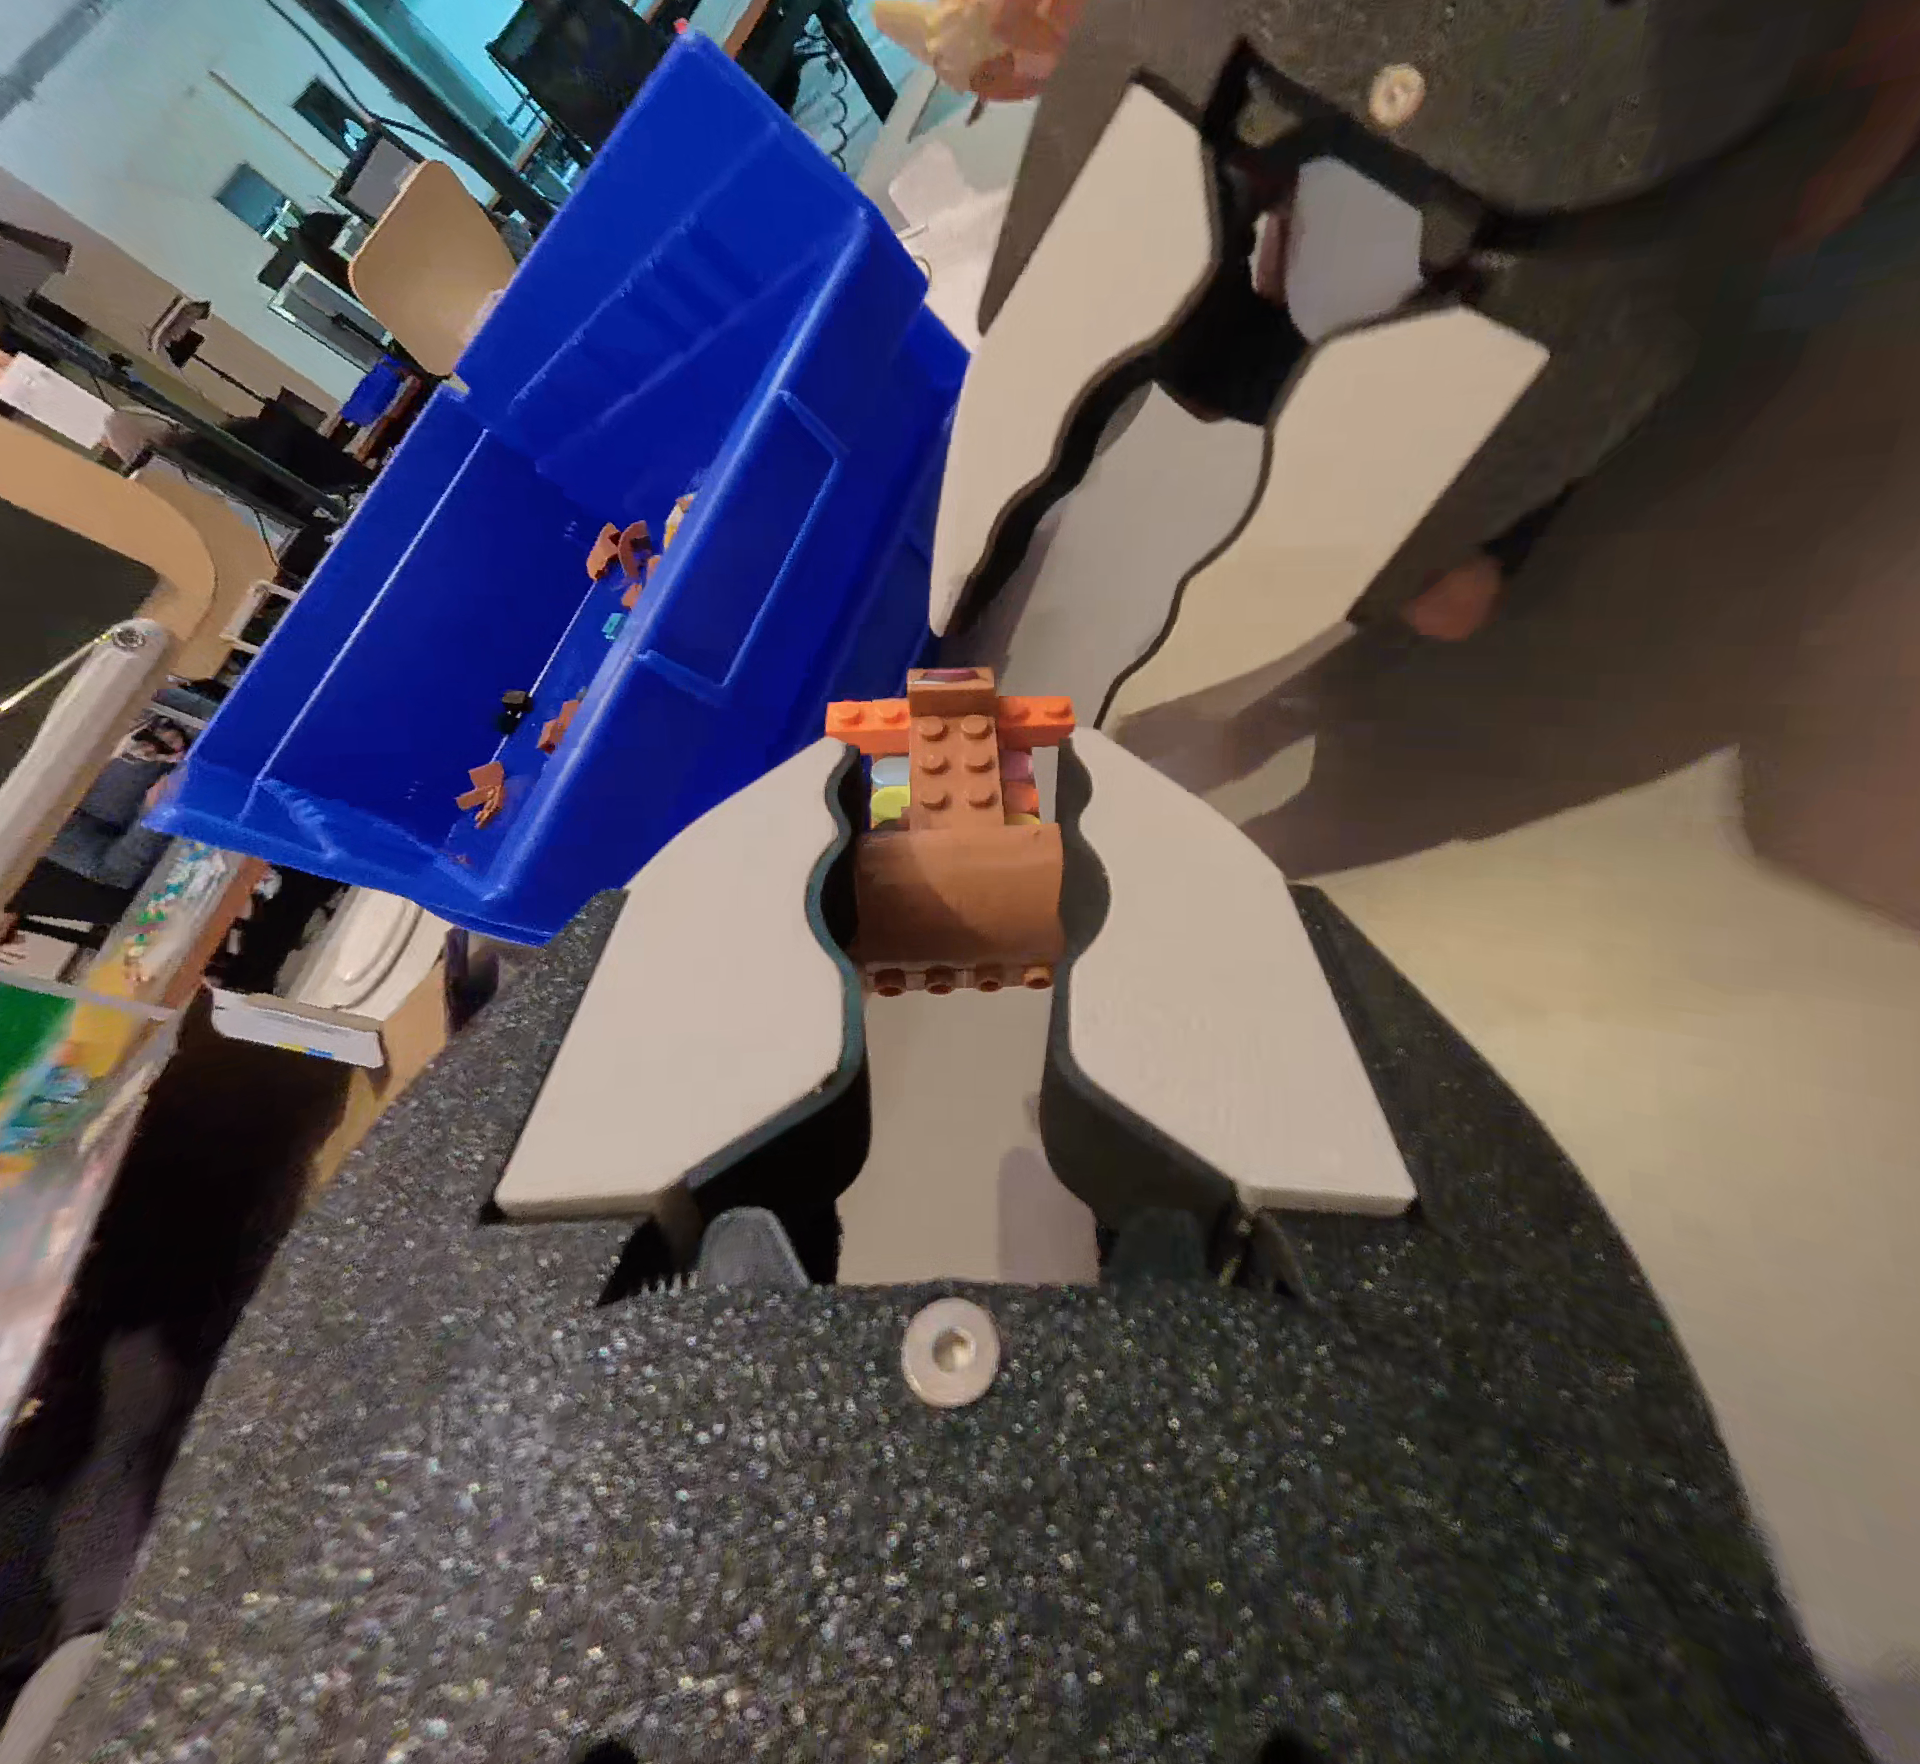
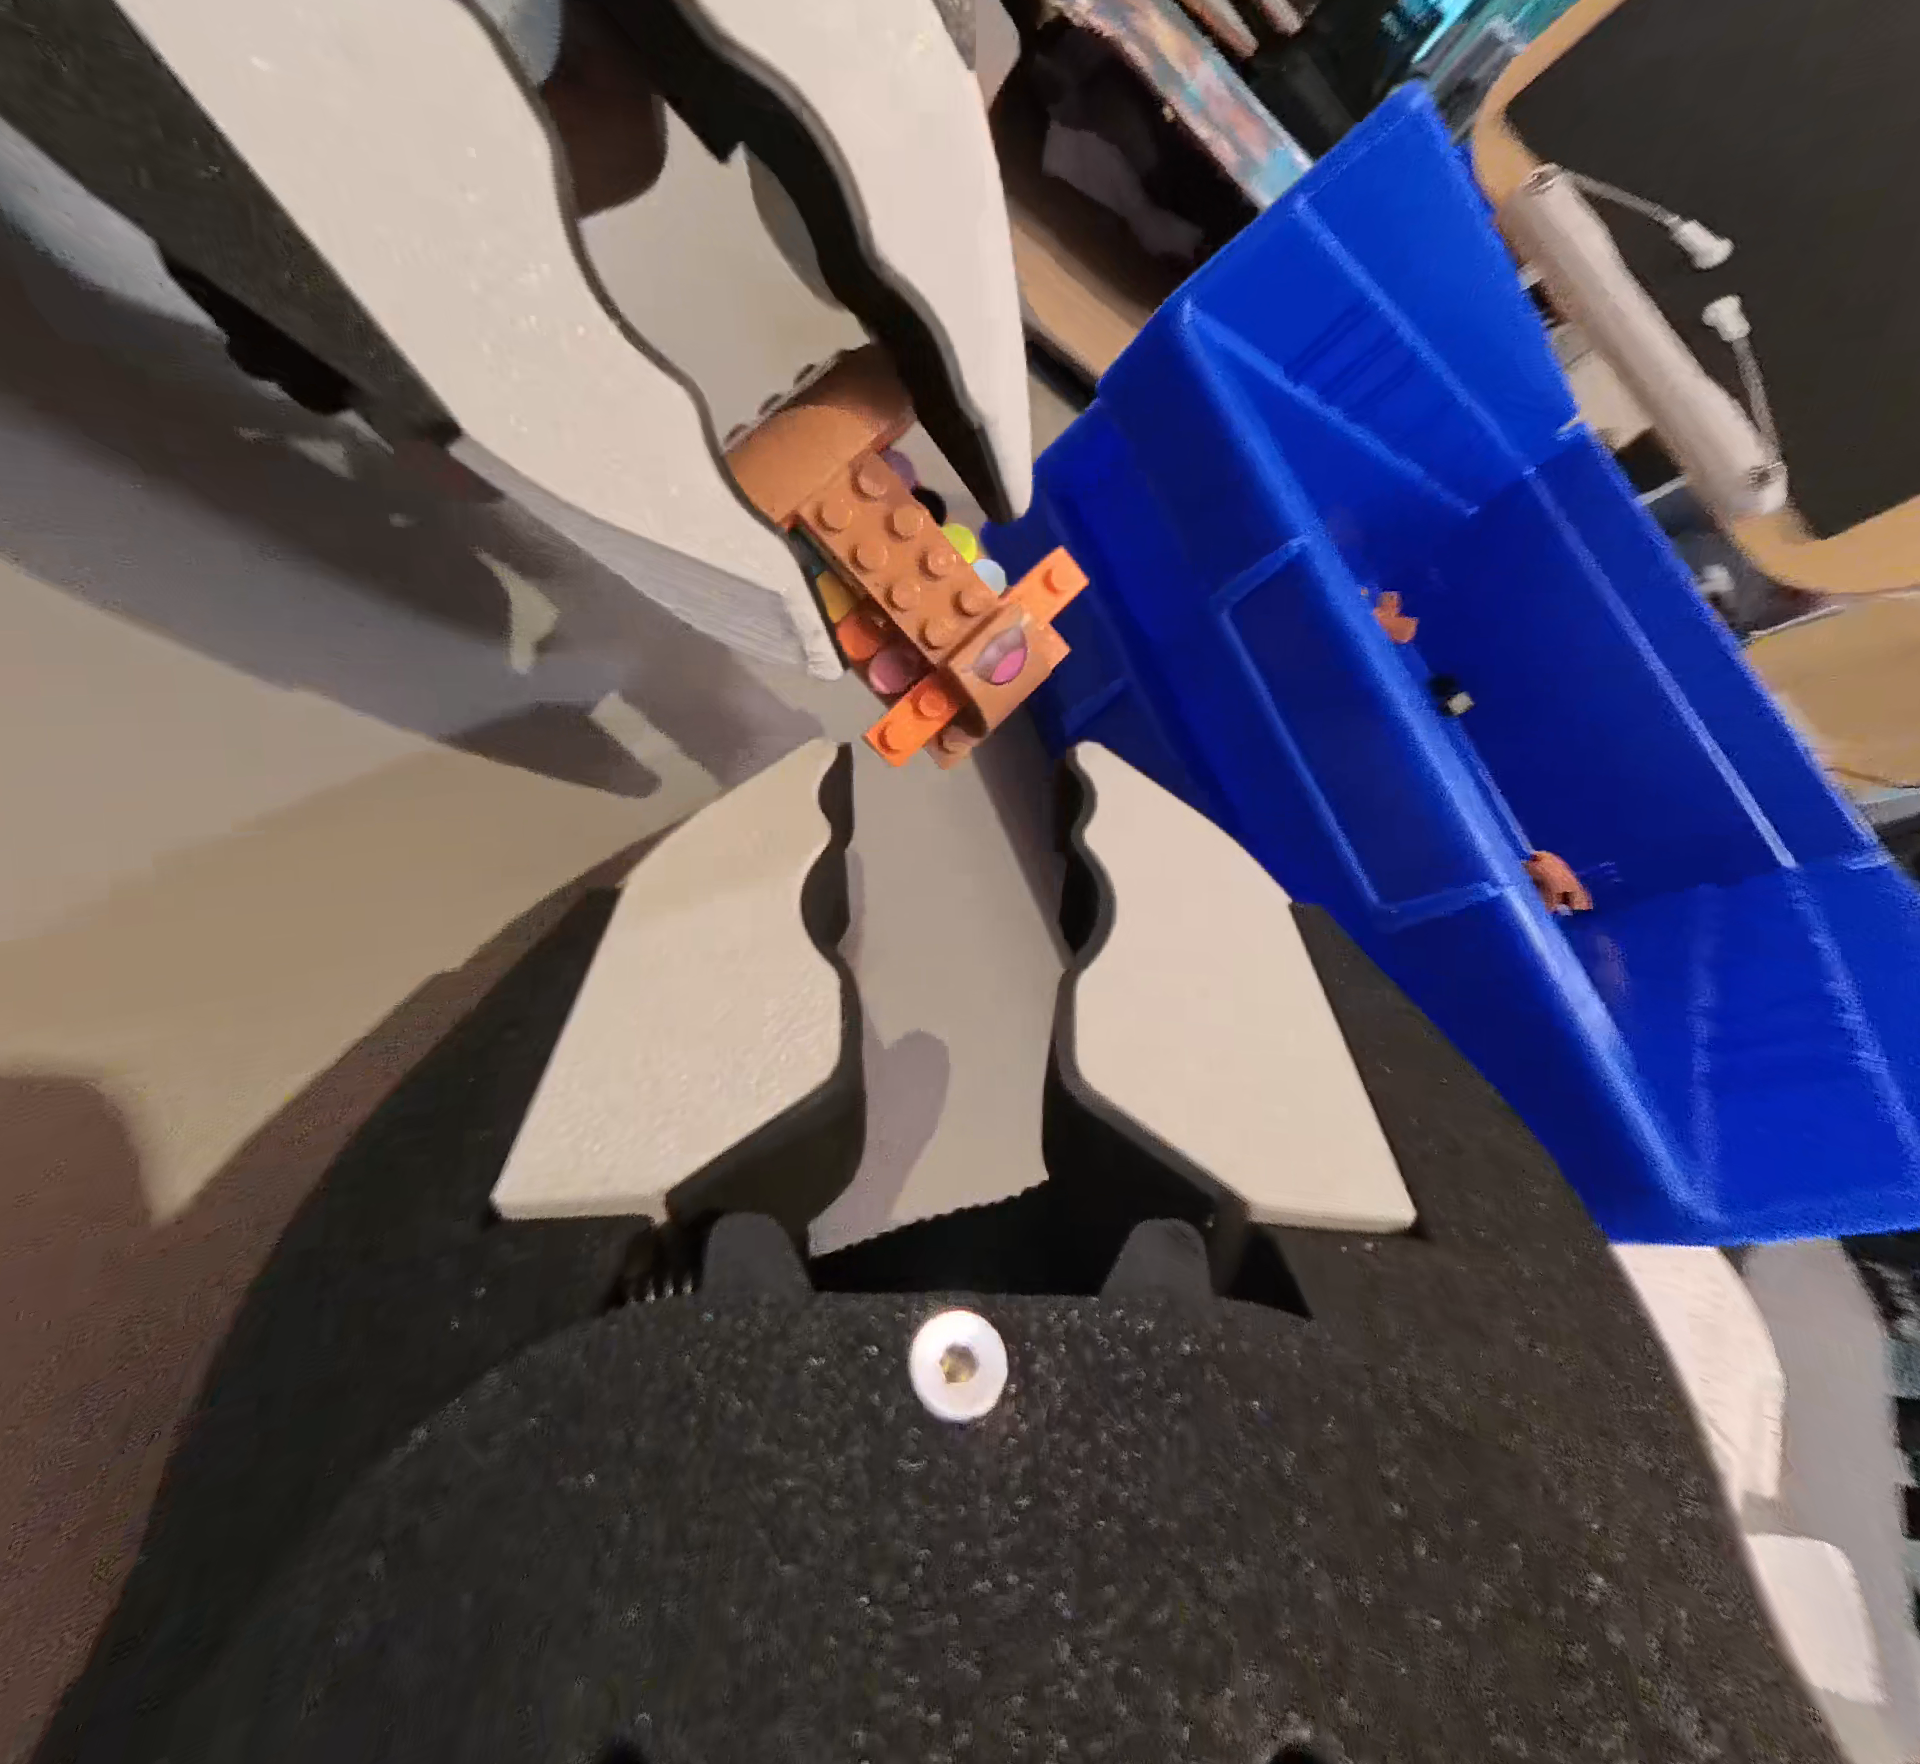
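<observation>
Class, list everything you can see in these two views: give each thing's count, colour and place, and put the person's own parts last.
Brick model: one, brown and orange with coloured studs, clamped in left gripper.
Bin: one, blue, tilted, beside the model.
Loose pieces: several, brown, inside bin.
Table: one, pale, beneath.
Left gripper: one, grey fingers, shut on model.
Right gripper: one, grey fingers, open, facing the model's orange end.

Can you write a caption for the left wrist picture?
Left gripper clamps a brown brick model beside a blue bin.
</observation>
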